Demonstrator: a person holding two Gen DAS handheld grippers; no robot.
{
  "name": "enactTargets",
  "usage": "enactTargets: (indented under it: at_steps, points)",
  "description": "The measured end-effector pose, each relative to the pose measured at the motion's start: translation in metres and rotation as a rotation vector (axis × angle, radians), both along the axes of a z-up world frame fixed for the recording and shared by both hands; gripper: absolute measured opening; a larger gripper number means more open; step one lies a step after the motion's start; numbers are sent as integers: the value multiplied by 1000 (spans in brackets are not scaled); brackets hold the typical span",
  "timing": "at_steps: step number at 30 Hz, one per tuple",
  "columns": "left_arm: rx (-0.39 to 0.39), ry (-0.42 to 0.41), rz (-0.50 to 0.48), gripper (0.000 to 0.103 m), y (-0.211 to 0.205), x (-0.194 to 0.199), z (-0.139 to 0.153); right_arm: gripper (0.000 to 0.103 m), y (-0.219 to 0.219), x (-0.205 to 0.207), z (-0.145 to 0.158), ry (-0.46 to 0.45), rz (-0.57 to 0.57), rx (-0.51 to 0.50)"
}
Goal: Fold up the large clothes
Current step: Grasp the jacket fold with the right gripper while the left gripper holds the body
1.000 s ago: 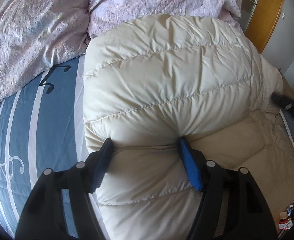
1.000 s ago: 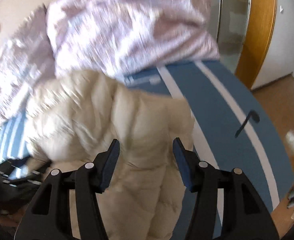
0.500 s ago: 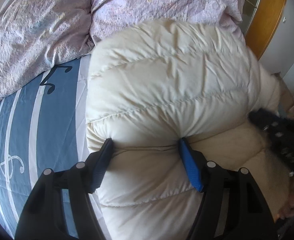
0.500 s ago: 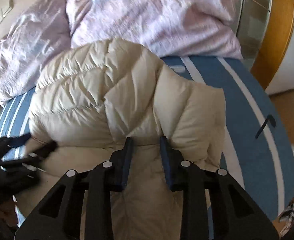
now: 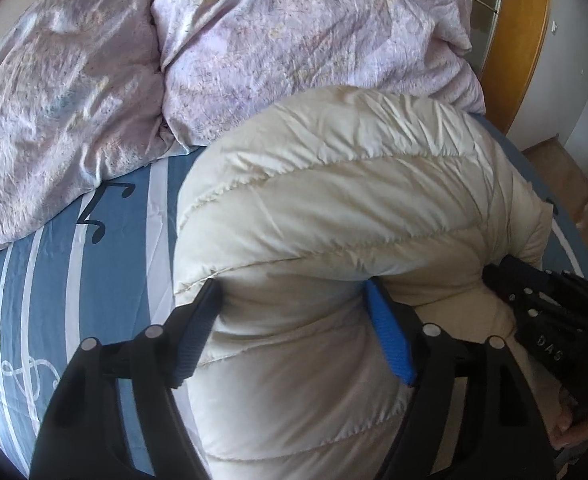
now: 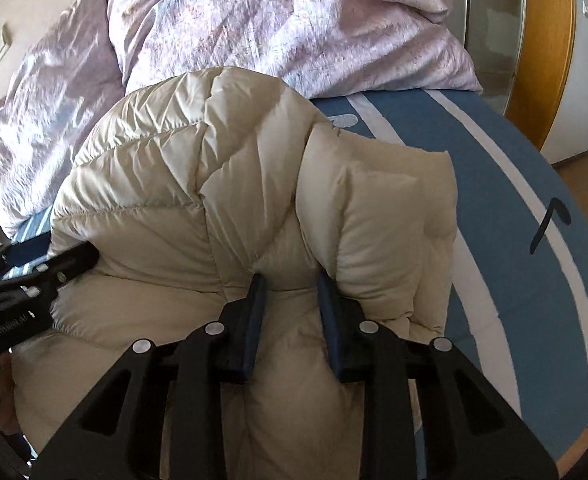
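Blue striped bedsheet [image 5: 50, 280] has free space either side; puffy cream jacket [image 5: 334, 208] bunched up, left gripper [image 5: 294, 300] spread wide around a fold, right gripper [image 6: 290, 296] pinching a ridge.

Puffer jacket [image 5: 334, 216]: quilted cloth w/ a soft sheen, creased, stitched in channels. Duvet [image 5: 294, 40]: crinkled lilac cloth, satiny (glossier on the pillow [image 5: 54, 100]). Bedsheet [image 5: 34, 288]: smooth matt cloth. Fingers [image 5: 390, 340]: matt black plastic, 2 ribbed blue pads. Door frame [image 6: 550, 40]: varnished wood.
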State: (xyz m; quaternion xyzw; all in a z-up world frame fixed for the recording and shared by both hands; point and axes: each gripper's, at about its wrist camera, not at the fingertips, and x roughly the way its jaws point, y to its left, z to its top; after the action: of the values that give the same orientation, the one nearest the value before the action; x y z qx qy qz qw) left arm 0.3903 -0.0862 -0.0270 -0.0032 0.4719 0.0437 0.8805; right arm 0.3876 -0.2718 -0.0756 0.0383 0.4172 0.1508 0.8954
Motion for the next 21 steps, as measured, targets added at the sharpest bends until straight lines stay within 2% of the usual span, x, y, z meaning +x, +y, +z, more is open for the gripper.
enactTargets:
  at_steps: [3,9,21]
  points:
    - [6,0,-5,81,-2,0,-8,28,-1,0,-2,-2,-3,16]
    - [-35,11,16,86,4,3,-16,28,2,1,-4,-16,1,2]
    - [-60,-4,29,92,9,7,-26,28,4,-2,-6,-57,0,-23]
